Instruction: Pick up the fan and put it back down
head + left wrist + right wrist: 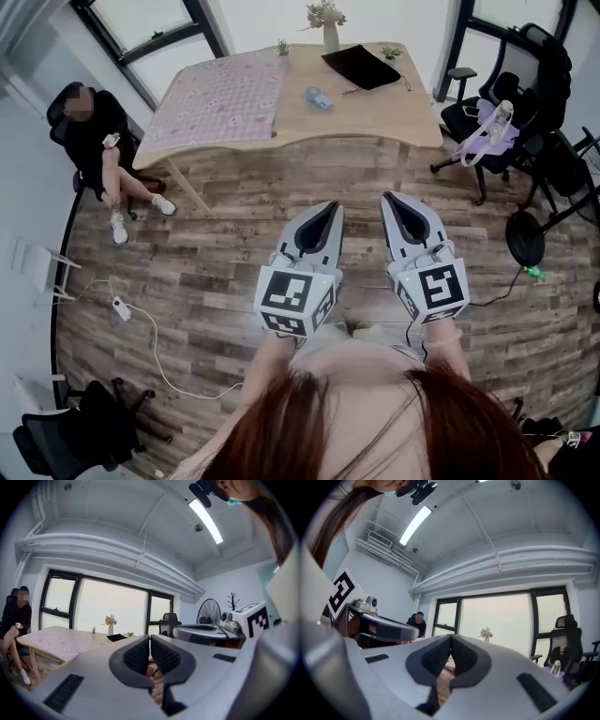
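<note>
The fan (525,237) is a black round-caged floor fan that stands on the wooden floor at the far right; in the left gripper view the fan (209,611) shows upright beside a coat rack. My left gripper (326,210) and right gripper (397,202) hang side by side over the floor, well left of the fan and pointing level toward the table. My left gripper (150,638) has its jaws pressed together with nothing between them. The jaws of my right gripper (451,638) also meet, empty.
A wooden table (375,112) with a pink cloth, a black mat (361,66) and a vase (330,34) stands ahead. A person (94,136) sits at its left. Office chairs (511,108) crowd the right. A power strip with a cable (122,308) lies on the floor at left.
</note>
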Tool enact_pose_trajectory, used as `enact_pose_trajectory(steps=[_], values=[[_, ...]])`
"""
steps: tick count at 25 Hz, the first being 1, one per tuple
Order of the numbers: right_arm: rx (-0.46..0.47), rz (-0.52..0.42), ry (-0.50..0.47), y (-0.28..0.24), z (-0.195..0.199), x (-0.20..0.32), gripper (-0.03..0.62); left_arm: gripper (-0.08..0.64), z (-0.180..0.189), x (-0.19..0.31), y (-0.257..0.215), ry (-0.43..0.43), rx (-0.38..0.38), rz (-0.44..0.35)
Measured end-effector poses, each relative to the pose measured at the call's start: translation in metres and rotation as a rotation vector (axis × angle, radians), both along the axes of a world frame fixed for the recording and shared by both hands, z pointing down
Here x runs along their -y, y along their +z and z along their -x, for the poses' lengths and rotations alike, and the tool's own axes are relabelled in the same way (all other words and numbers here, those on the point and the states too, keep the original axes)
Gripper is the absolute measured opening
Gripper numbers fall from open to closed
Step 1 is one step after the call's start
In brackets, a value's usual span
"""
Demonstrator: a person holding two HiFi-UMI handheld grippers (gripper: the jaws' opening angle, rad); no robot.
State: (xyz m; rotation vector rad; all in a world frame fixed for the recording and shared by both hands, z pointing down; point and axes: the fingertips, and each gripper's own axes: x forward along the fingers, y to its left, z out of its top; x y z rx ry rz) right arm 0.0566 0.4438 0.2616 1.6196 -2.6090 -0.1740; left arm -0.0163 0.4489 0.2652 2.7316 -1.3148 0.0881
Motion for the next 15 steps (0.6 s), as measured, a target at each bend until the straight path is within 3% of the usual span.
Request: enact_pose_trajectory(steps=[8,15], values=[[0.021,0.024,-0.007,0.008,0.027,0.023,0.003,0.012,0.026,0.021,0.001,0.021,0.003,0.008],[0.013,0.066,-0.015,0.018,0.043,0.034,0.092,0.012,0.040,0.031,0.006,0.038,-0.001,0.024]])
